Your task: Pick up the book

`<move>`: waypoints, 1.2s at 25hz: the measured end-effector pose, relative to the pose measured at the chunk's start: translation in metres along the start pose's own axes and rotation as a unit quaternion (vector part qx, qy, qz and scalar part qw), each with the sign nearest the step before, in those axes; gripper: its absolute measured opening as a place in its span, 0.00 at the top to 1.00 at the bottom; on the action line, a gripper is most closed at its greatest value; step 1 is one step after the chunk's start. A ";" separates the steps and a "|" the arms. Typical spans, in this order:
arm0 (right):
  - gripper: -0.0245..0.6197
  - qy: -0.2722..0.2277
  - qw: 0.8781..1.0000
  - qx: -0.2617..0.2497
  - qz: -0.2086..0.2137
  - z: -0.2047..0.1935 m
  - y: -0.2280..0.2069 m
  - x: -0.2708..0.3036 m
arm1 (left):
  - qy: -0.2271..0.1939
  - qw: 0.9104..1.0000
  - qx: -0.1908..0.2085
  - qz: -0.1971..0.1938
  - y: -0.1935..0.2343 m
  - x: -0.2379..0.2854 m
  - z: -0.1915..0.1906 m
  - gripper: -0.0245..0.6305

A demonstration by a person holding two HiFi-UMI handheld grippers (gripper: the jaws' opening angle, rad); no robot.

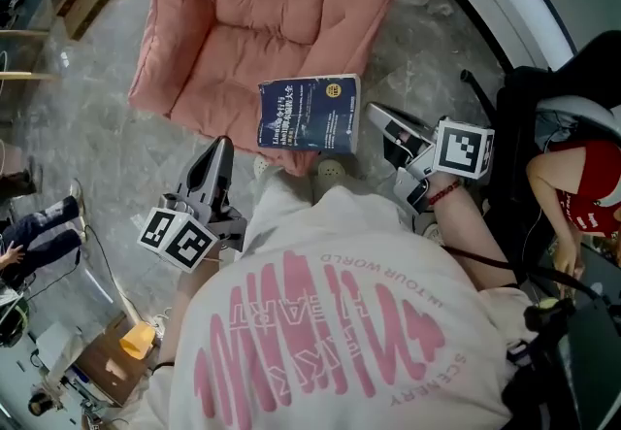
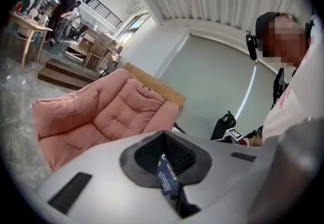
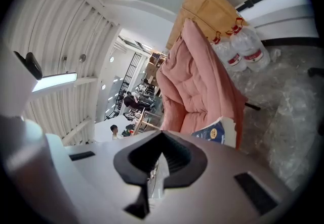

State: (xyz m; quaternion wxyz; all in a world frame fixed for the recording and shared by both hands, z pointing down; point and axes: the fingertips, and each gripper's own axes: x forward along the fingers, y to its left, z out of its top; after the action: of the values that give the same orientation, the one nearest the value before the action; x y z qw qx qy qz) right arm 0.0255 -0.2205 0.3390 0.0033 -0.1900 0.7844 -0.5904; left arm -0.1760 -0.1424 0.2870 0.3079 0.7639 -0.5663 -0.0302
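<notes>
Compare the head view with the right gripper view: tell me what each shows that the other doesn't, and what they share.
Head view only: the left gripper, the person's white shirt with pink print, and an orange cup at lower left.
Right gripper view only: the ribbed ceiling with its light strip, and distant people at tables.
Both: the pink chair, the blue book lying at its front edge, and the right gripper, jaws shut with nothing between them.

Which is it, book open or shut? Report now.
Shut. The book lies flat on the front edge of the pink chair, blue cover up, no pages spread.
</notes>
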 end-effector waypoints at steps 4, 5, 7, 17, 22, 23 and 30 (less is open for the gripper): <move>0.95 -0.005 1.000 0.019 -0.015 -0.005 -0.004 0.007 | 0.040 0.999 -0.006 -0.010 0.020 0.011 -0.003 0.95; 0.95 -0.007 1.000 0.017 -0.019 -0.007 -0.006 0.009 | 0.048 0.999 -0.012 -0.016 0.025 0.015 -0.003 0.95; 0.95 -0.018 0.999 0.012 -0.031 -0.012 -0.012 0.011 | 0.067 0.997 -0.020 -0.032 0.037 0.023 -0.004 0.95; 0.89 -0.007 0.994 -0.031 -0.109 -0.033 -0.066 0.011 | 0.161 0.980 -0.040 -0.109 0.080 0.065 -0.048 0.95; 0.68 0.008 0.992 -0.014 -0.128 -0.039 -0.095 0.014 | 0.193 0.977 -0.042 -0.084 0.105 0.085 -0.077 0.95; 0.64 0.017 0.991 -0.016 -0.135 -0.042 -0.102 0.015 | 0.200 0.976 -0.042 -0.080 0.109 0.087 -0.084 0.95; 0.32 0.087 0.984 -0.024 -0.153 -0.080 -0.139 0.023 | 0.220 0.971 -0.074 -0.062 0.125 0.091 -0.110 0.90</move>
State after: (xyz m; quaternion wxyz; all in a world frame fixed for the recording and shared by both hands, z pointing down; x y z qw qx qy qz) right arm 0.0269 -0.1852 0.4968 -0.1602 -0.2561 0.7573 -0.5791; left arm -0.2061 -0.1957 0.4669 0.4781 0.7607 -0.4321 0.0778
